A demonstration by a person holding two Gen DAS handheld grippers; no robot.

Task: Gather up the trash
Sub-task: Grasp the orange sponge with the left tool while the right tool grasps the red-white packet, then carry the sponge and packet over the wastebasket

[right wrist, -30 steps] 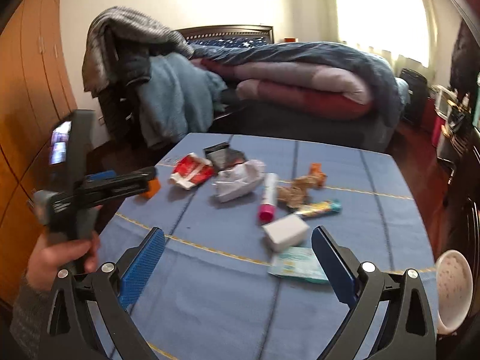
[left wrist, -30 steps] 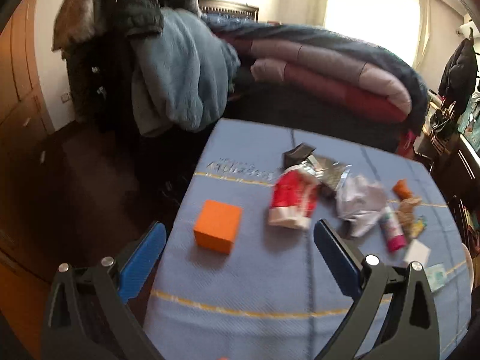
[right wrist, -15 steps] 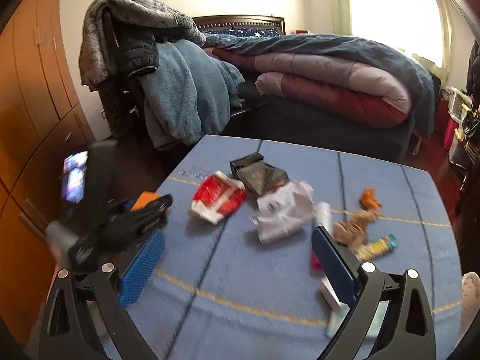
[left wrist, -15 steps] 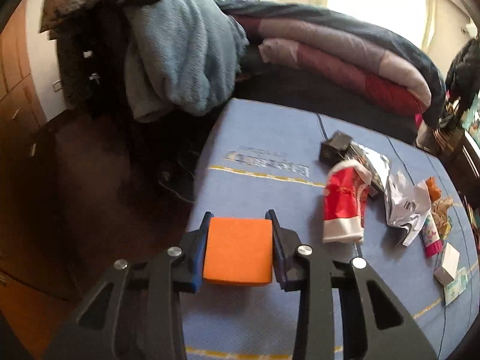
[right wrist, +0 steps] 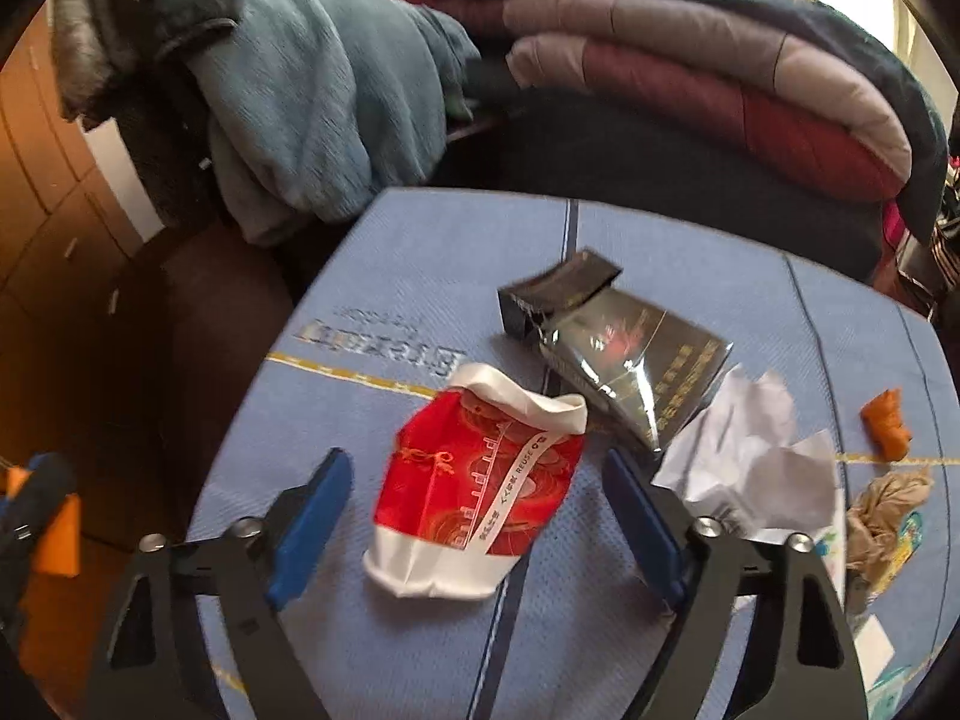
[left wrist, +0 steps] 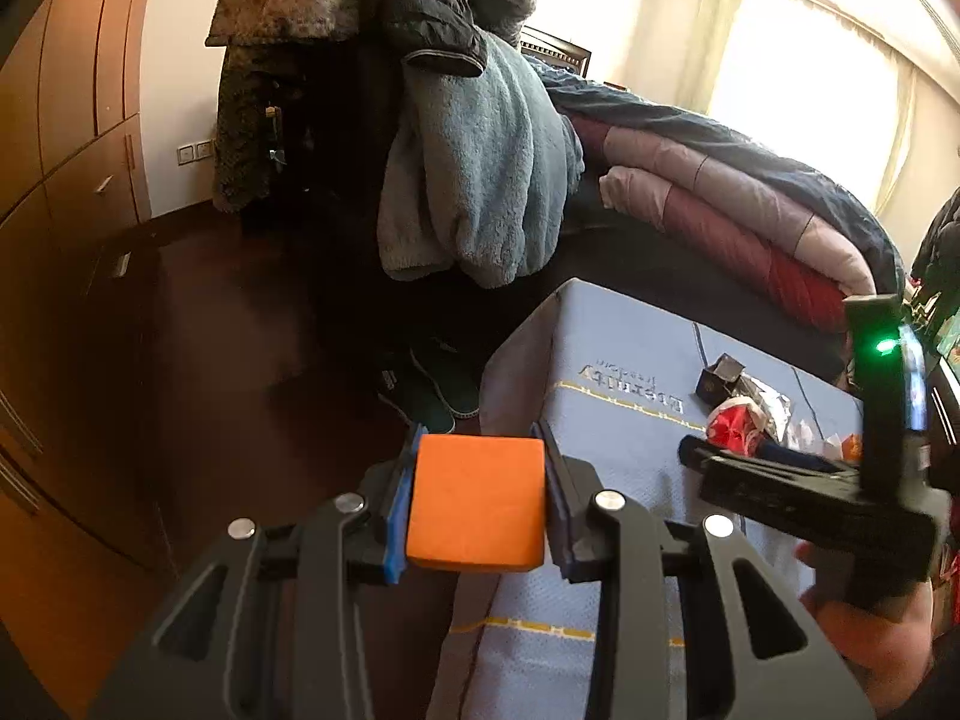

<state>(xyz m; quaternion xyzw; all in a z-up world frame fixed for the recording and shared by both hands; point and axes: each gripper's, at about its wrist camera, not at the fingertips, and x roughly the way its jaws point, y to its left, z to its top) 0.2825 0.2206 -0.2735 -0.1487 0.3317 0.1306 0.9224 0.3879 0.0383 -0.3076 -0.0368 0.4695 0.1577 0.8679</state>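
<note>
The left tongs [left wrist: 477,504] are clenched on the orange block [left wrist: 477,504], a soft-looking foam cube, held off the left edge of the table [left wrist: 630,360]. The right tongs [right wrist: 474,516] are released, both pads around the red and white wrapper [right wrist: 480,492] on the blue woven cloth. I think it is best to lower first, then close gently at its middle, because this crumpled film may slip.

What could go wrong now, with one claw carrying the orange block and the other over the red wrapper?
The left claw holds the orange block beyond the table's edge; slipping would drop it to the floor. The open right claw straddles the soft red wrapper, which may crumple or slide. The black packet beside it could get caught.
</note>
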